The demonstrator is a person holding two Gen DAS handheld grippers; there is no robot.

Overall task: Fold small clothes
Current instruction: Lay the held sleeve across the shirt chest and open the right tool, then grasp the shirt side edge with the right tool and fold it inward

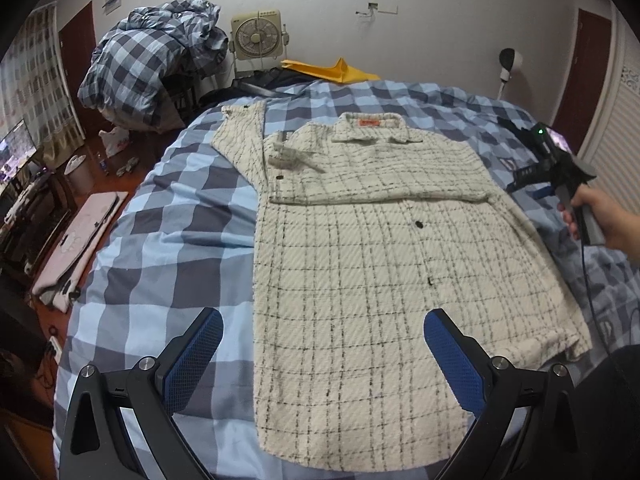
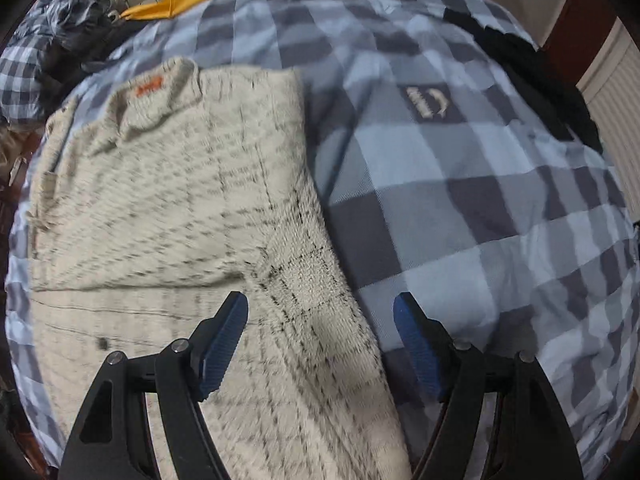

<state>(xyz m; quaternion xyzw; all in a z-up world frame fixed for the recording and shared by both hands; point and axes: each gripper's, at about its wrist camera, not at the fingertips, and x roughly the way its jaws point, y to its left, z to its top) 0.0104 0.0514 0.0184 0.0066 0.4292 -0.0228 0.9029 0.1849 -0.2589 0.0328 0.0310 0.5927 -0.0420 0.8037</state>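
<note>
A cream shirt with a thin black check (image 1: 360, 264) lies flat on the bed, collar and orange label (image 1: 368, 123) at the far end. One sleeve lies folded across its chest; the other sleeve (image 1: 242, 142) sticks out at the far left. My left gripper (image 1: 323, 334) is open and empty above the shirt's near hem. My right gripper (image 2: 320, 316) is open and empty just above the shirt's right edge (image 2: 312, 292); it also shows in the left wrist view (image 1: 536, 168), held in a hand at the right.
The bed has a blue and grey checked cover (image 1: 180, 240). A checked duvet pile (image 1: 156, 60), a fan (image 1: 258, 34) and a yellow item (image 1: 332, 70) are at the far end. Dark clothing (image 2: 540, 76) lies at the far right. The floor at left holds clutter.
</note>
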